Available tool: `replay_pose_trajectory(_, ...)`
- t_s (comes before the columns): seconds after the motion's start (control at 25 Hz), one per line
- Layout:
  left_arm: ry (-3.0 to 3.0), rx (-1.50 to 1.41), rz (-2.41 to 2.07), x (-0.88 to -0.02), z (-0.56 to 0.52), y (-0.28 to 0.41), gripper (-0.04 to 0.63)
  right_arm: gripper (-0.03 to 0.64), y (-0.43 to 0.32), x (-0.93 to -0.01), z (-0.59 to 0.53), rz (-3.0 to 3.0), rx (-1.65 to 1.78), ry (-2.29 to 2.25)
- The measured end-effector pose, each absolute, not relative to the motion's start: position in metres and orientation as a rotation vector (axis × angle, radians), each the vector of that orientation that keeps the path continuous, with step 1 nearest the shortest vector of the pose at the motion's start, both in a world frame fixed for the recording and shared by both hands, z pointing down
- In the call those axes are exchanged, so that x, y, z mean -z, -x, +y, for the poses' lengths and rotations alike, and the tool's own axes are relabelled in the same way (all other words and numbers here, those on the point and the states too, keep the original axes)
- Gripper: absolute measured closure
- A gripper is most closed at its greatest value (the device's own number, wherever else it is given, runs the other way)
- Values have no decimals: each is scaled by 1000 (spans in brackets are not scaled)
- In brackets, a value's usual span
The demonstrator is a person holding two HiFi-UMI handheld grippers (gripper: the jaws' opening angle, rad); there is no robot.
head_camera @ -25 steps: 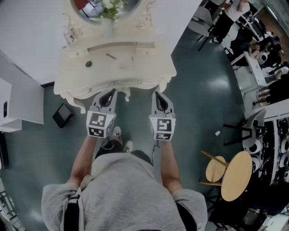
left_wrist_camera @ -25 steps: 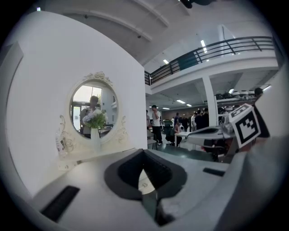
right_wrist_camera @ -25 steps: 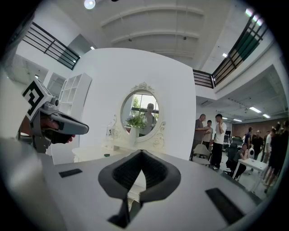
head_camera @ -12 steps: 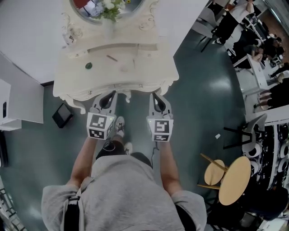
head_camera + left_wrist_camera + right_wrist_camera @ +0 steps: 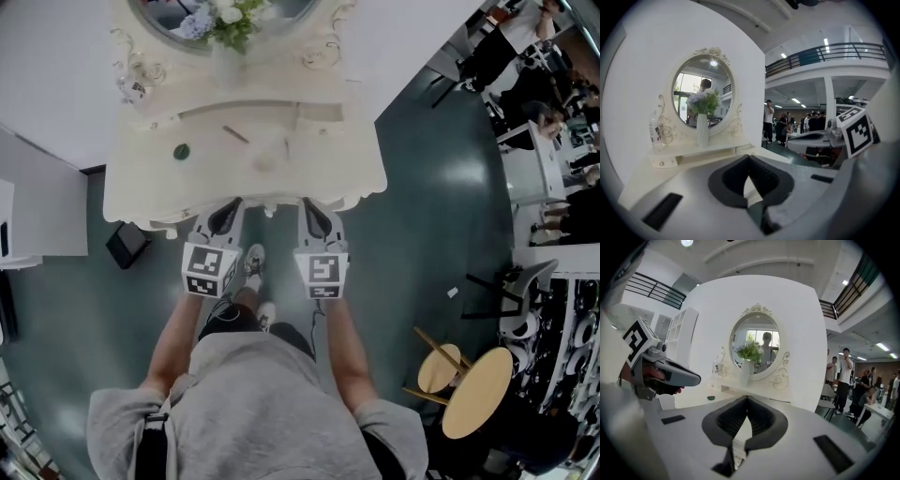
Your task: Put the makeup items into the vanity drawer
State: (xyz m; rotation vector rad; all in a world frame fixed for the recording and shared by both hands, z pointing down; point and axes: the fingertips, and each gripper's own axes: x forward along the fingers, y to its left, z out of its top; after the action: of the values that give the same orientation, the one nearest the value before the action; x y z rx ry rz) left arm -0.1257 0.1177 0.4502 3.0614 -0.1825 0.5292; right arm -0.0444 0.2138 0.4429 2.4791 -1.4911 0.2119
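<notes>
- Hovering at the tabletop's [image 5: 342, 178] near edge: left tool [image 5: 222, 216] and right tool [image 5: 315, 218], both clenched, empty.
- Green pot [image 5: 181, 150], brown stick [image 5: 235, 134]: farther in, left, apart from both tools.

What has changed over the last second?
The person has stepped closer to the cream ornate vanity table, bringing the left gripper and right gripper up to its front edge. Both pairs of jaws stay shut and empty. The small green round item and thin brown stick lie untouched on top.
</notes>
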Motion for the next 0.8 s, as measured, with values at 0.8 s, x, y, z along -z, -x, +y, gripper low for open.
replay_pose_trajectory(0.8,-2849,-795,-205,-571,17,68,594,409,-16,-613,78,-1661,-658,-2159)
